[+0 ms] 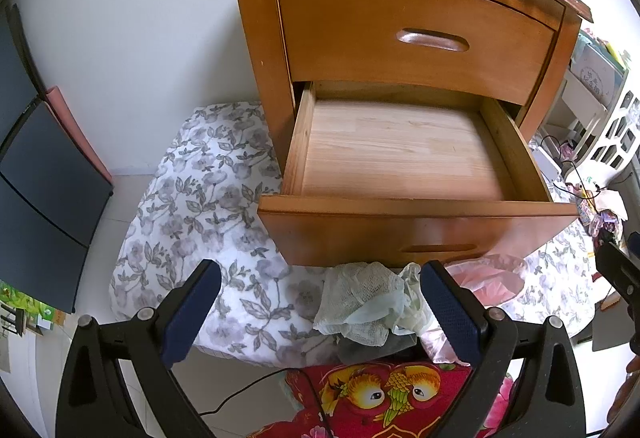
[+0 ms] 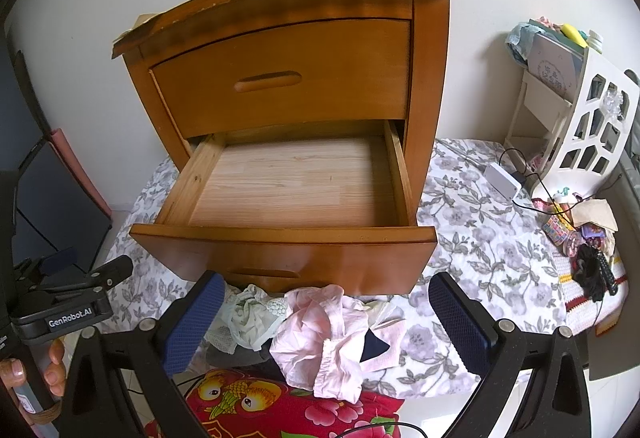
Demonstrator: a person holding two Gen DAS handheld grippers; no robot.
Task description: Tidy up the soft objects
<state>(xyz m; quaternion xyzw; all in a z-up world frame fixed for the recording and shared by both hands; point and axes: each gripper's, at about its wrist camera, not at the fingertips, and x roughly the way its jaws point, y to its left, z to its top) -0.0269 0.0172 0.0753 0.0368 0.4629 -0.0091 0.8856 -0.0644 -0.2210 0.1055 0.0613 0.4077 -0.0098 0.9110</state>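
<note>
Lower drawer [image 1: 404, 158] pulled out, bare inside. Left gripper [image 1: 320, 314] and right gripper [image 2: 324, 322] both spread wide, holding nothing, above clothes [image 2: 324, 334] on floral sheet [image 2: 480, 246].

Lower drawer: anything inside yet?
No. The lower drawer is pulled out and shows only bare wood floor. Its back strip sits under the upper drawer, so that part is hidden. The clothes lie in front on the bed.

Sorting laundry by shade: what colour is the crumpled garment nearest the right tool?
Pale pink garment, clearest in the right wrist view.
</note>
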